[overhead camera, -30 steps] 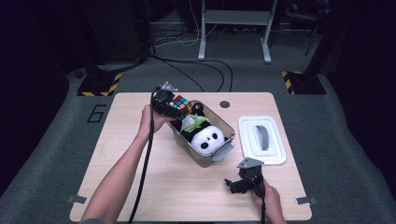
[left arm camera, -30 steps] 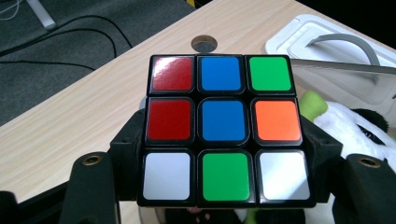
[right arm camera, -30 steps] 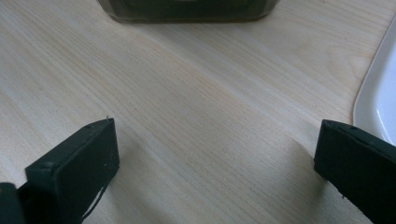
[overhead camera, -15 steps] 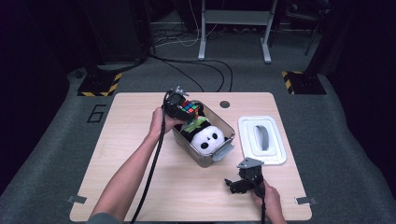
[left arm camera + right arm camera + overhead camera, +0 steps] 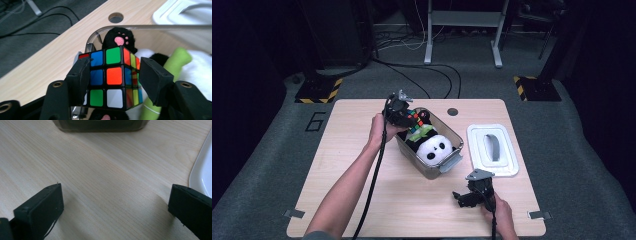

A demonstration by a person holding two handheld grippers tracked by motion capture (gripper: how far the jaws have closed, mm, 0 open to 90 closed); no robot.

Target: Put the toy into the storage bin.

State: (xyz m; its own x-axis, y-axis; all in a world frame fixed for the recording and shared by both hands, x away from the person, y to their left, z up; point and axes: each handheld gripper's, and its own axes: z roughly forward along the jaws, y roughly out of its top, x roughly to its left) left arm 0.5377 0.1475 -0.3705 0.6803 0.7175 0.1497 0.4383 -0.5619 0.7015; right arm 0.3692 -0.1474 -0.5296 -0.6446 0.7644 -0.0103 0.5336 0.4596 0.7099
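A clear plastic bin (image 5: 454,137) stands mid-table with a plush panda (image 5: 435,148) and a Rubik's cube (image 5: 415,120) inside. My left gripper (image 5: 410,119) reaches over the bin's far left corner. Its jaws have just been closing with the cube between them. In the left gripper view the pads (image 5: 81,77) sit against both sides of the cube (image 5: 113,63), above a black panda paw (image 5: 119,40) and a green plush piece (image 5: 176,63). My right gripper (image 5: 461,197) rests low over the table near the front edge, open (image 5: 115,207), nothing between its jaws.
The bin's white lid (image 5: 492,150) with a grey handle lies flat to the right of the bin. A round cable hole (image 5: 452,111) sits in the table's far edge. Bare wood (image 5: 337,165) stretches left and in front of the bin.
My left gripper has moved right from the bin's left rim to over the cube, and its jaws have closed around it. The right gripper has stayed still.
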